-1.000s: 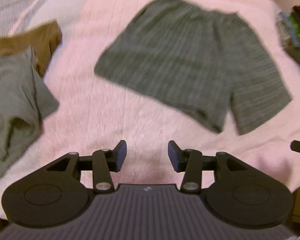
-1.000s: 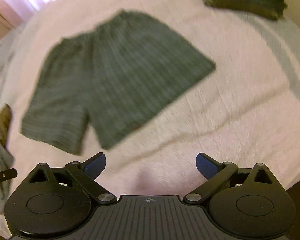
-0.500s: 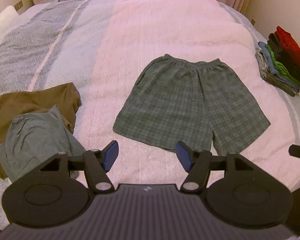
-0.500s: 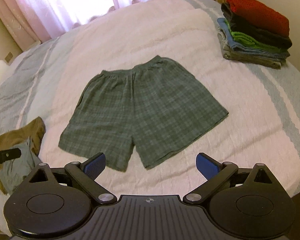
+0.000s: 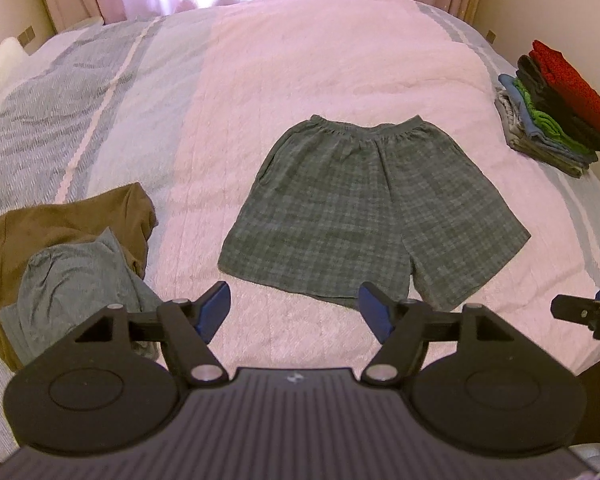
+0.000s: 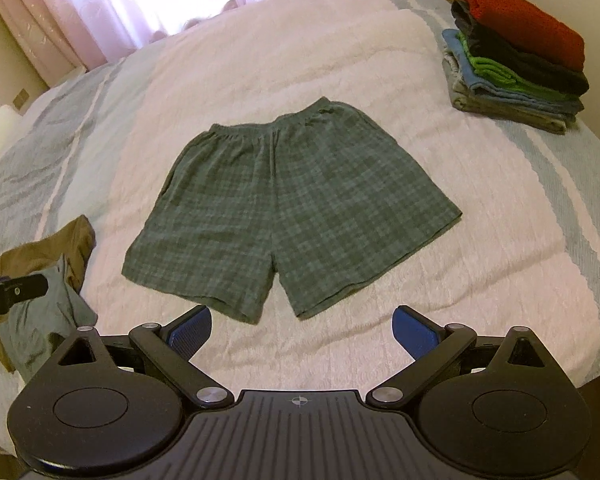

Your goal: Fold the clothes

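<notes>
Shorts (image 5: 370, 220) flat on the bed (image 5: 300, 60), spread out on the pink middle band, waistband toward the window side, leg hems toward the near edge. Green-grey plaid, both legs laid out, no fold in them yet.

Left gripper (image 5: 294, 312): fingers wide apart, nothing between them, held above the near edge just short of the left leg hem. No contact with the fabric.

Right gripper (image 6: 302, 328): also wide open, empty, above the near edge just short of the hems, roughly in line with the crotch. Not touching the shorts either. Blue pads (image 6: 414, 332) visible on the inner faces.

Each gripper's tip shows at the edge of the other's view, so the two sit side by side over the near edge.

Folded stack (image 5: 552, 108) at the right edge of the bed, well apart from the shorts: red on top, then black, green, blue, grey at the bottom.

Unfolded pile (image 5: 64, 248) at the near left corner: brown garment with a grey-green one on top of it, crumpled. Near the shorts' left leg but not touching.

Pillow (image 5: 0, 64) at the far left edge. Curtains (image 6: 80, 4) behind the bed's far edge.
</notes>
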`<control>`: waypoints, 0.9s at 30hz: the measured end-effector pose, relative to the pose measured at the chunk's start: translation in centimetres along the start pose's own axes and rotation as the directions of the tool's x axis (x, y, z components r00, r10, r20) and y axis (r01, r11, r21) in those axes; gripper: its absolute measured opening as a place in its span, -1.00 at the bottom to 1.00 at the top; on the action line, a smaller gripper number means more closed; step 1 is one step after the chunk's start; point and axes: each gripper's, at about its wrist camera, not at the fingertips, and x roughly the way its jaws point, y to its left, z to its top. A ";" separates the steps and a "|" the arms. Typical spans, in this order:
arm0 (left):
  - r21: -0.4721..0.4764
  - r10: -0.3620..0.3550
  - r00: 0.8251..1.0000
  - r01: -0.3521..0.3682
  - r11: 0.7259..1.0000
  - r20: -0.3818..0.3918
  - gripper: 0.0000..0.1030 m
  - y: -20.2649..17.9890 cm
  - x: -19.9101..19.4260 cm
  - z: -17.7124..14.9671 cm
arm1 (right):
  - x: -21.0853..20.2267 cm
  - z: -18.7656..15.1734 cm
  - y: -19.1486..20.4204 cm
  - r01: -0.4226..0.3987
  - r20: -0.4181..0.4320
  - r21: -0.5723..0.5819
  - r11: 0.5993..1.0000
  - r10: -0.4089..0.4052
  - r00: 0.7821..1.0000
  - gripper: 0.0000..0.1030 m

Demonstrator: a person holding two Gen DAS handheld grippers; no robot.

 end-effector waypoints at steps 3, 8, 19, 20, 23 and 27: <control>0.009 0.006 1.000 -0.006 1.000 -0.006 0.31 -0.6 -0.1 -0.2 | 0.0 -0.2 0.0 -0.001 -0.009 -0.005 1.000 0.001 1.000 0.93; 0.021 0.014 1.000 -0.014 1.000 -0.026 0.31 -1.4 -0.2 -0.7 | -0.2 -0.4 -0.4 -0.002 -0.019 -0.009 1.000 0.002 1.000 0.93; 0.046 0.020 0.998 -0.017 0.999 -0.056 0.35 -2.5 -0.2 -1.1 | -0.6 -1.0 -1.0 0.012 -0.049 -0.004 1.000 -0.012 0.999 0.93; 0.048 0.020 0.998 -0.017 0.999 -0.058 0.35 -2.6 -0.2 -1.1 | -0.6 -1.0 -1.0 0.013 -0.051 -0.006 1.000 -0.014 0.999 0.93; 0.052 0.020 0.998 -0.017 0.999 -0.063 0.35 -2.6 0.1 -1.2 | -0.5 -1.2 -0.9 0.015 -0.056 -0.011 1.000 -0.016 0.998 0.93; 0.059 0.019 0.997 -0.014 0.998 -0.072 0.35 -2.7 0.4 -1.4 | -0.4 -1.4 -0.8 0.015 -0.064 -0.005 1.000 -0.016 0.998 0.93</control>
